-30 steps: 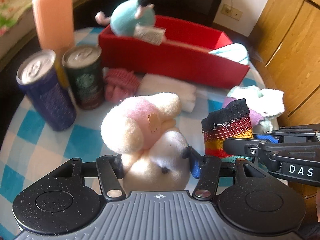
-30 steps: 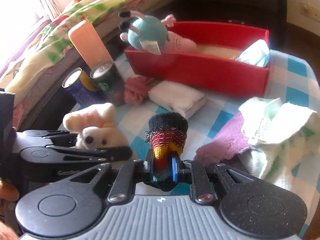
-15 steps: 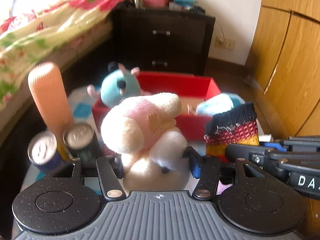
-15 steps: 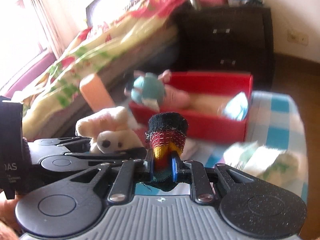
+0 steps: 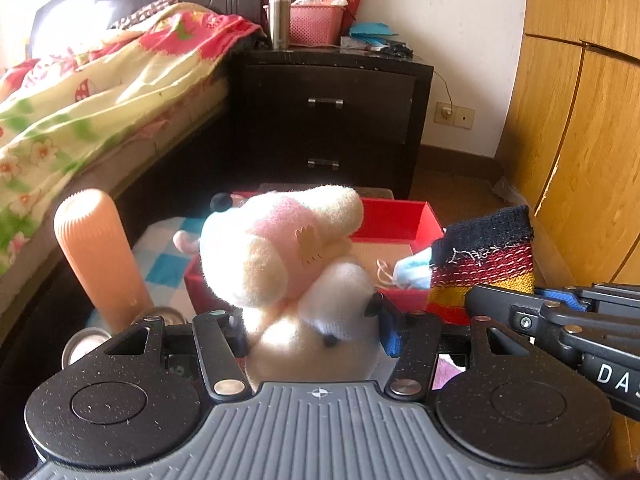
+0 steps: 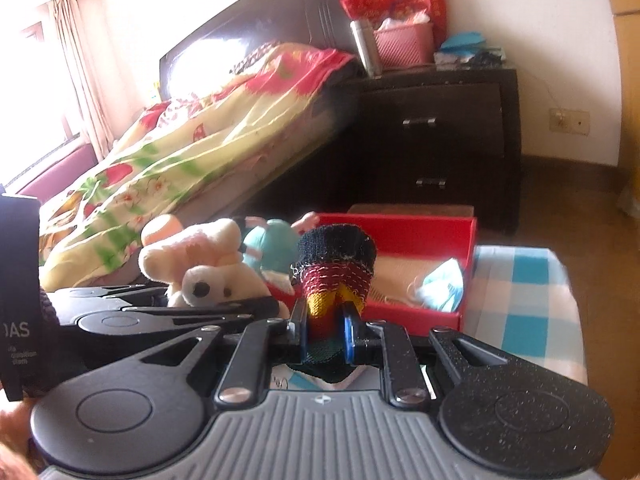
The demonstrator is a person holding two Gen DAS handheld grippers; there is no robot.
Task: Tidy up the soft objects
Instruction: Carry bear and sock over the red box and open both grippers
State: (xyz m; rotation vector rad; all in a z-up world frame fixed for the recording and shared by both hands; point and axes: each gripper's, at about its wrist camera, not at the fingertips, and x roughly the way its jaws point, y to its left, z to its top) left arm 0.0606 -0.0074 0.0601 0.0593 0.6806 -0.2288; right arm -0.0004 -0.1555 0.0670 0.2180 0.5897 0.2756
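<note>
My left gripper (image 5: 316, 328) is shut on a cream and pink plush animal (image 5: 288, 264) and holds it up in the air in front of the red box (image 5: 396, 220). My right gripper (image 6: 326, 336) is shut on a striped knitted sock (image 6: 336, 268) with a black cuff, also lifted, level with the near wall of the red box (image 6: 424, 228). In the left wrist view the sock (image 5: 484, 260) is to the right of the plush. A teal plush toy (image 6: 270, 246) and a light blue face mask (image 6: 442, 284) lie in the box.
An orange ribbed bottle (image 5: 98, 256) and can tops (image 5: 84, 342) stand at the left of the blue checked tablecloth (image 6: 520, 292). A bed (image 5: 80, 92), a dark nightstand (image 5: 328, 120) and a wooden wardrobe (image 5: 580, 120) surround the table.
Both grippers have risen and tilted up with their loads. The table and the red box have dropped low in both views, and the room behind now fills the frames.
</note>
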